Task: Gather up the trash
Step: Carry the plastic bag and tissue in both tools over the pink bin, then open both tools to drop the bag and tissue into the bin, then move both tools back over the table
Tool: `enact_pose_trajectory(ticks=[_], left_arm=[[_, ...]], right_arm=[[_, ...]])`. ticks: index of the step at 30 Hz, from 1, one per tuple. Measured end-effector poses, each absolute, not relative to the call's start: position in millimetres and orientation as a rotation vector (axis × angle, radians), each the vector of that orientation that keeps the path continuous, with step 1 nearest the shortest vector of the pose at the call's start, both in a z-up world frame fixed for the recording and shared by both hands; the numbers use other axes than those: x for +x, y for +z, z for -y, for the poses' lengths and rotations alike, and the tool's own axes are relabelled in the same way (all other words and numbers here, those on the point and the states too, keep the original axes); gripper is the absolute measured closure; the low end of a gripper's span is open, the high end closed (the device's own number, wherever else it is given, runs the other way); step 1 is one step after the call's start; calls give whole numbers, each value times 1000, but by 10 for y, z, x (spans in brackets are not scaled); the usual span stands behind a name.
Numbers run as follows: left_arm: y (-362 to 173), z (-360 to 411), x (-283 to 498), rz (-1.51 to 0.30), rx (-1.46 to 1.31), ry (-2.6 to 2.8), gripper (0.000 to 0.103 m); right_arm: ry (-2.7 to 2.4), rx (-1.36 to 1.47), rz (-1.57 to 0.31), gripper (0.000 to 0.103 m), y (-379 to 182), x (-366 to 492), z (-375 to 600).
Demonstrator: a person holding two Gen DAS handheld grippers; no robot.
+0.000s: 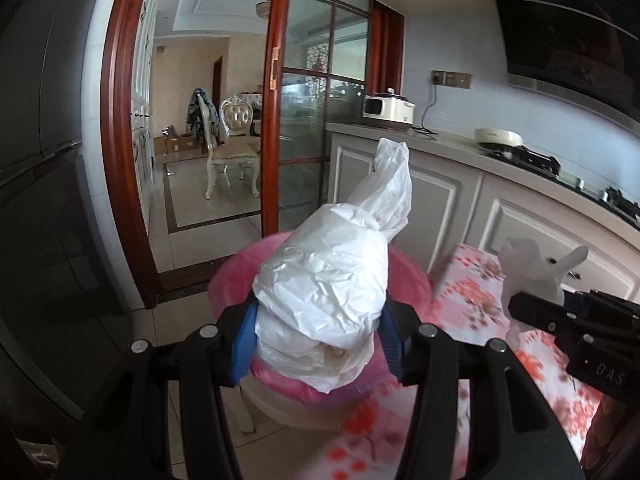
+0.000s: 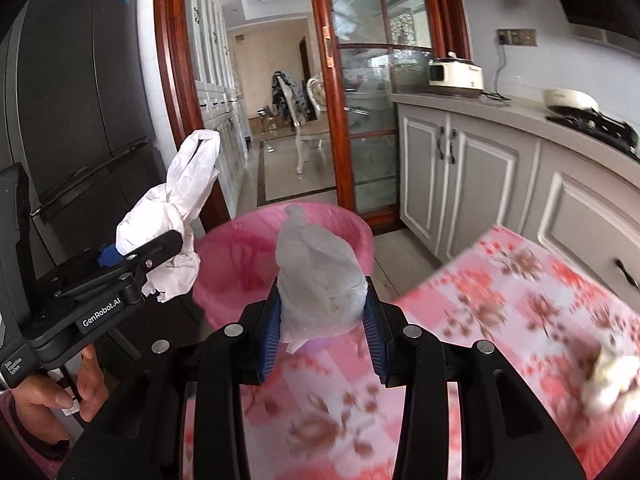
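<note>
Home kitchen: grey cabinets [image 2: 460, 168], gas stove [image 1: 524, 158], rice cooker [image 1: 388, 110], fridge [image 2: 76, 92].

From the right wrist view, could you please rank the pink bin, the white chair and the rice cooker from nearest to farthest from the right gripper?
1. Pink bin: just beyond the right gripper, straight ahead.
2. Rice cooker: on the counter, ahead to the right.
3. White chair: farthest, through the doorway in the next room.
</note>
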State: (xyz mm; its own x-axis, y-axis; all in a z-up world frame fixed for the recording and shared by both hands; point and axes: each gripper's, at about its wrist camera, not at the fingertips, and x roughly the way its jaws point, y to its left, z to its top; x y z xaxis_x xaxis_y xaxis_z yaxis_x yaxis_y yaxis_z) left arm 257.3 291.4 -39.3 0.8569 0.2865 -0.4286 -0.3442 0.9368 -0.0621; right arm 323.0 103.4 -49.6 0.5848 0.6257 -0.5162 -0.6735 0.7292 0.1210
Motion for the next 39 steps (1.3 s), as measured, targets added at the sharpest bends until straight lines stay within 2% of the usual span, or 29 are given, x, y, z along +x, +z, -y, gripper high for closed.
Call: enact_pose_trajectory(ticks=[13,16,19,22,27,32,34,39], left_arm=[[-569,-3642,3285,-448,-212,367,49],[-664,-3722,3405,-460,-225,352,45],[-770,-3808,3517,-490,-245,382,38],[-793,-3873,3473,-476,-285,378,29],[-685,-3768,3289,-447,-260,411,27],[-561,-3550,2866,-396,-283,444,16],[-536,-3396,2699,-395,-286,448,7],[-559,-2799,2333,-427,-259,368,5]], right_arm=[[830,-84,-598,64,-672,4093,-1761],[839,-107,-606,54,-794,4221,-1872],[839,-107,-627,51,-856,4264,-1880],[844,-79,-601,45,-798,4208,-1768],[810,-65,-551,45,-632,3967,-1413],[742,-57,-534,45,-540,3599,-929],[713,-59,-532,42,-520,3437,-734],[629,-53,-543,38,-504,2996,-120]])
